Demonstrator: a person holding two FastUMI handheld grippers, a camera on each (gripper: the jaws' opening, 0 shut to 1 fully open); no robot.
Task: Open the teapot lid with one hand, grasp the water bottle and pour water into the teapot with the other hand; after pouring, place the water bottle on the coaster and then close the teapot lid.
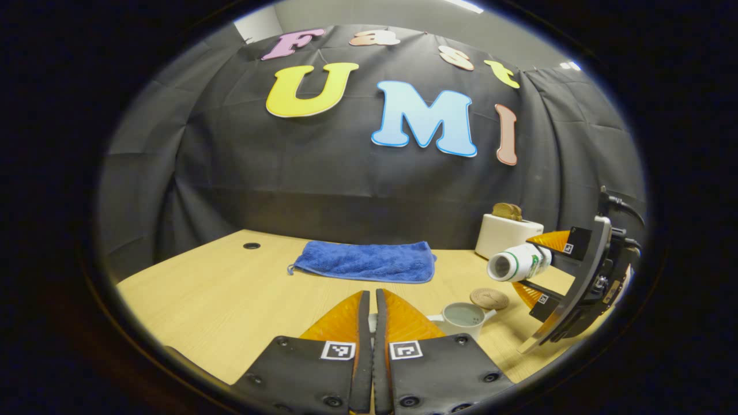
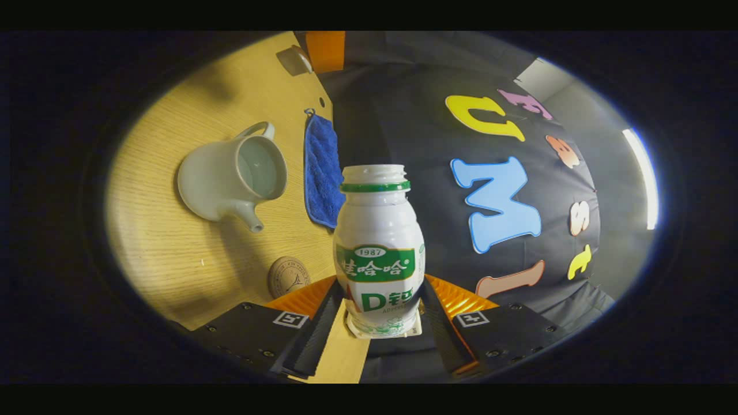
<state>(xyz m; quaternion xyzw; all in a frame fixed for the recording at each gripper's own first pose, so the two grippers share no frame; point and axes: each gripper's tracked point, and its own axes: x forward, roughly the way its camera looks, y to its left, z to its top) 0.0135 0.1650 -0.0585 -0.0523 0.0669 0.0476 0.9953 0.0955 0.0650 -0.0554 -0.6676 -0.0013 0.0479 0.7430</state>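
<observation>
Your right gripper [image 2: 380,320] clamps the water bottle [image 2: 379,253] low on its body, tipped sideways above the table [image 2: 155,253] just right of the open teapot [image 2: 230,178]. It's a small white, green-labelled plastic bottle, probably light and slick, so hold the waist. Your left gripper [image 1: 372,311] looks nearly closed; what it holds I cannot tell.

A pale wood-grain surface [image 1: 202,276] stands against the creased black cloth booth wall [image 1: 323,173]; a ceiling light strip [image 2: 640,173] glows above.

teapot [image 1: 461,319] lower body hidden behind left gripper [image 1: 372,323]; held lid mostly hidden between jaws.
</observation>
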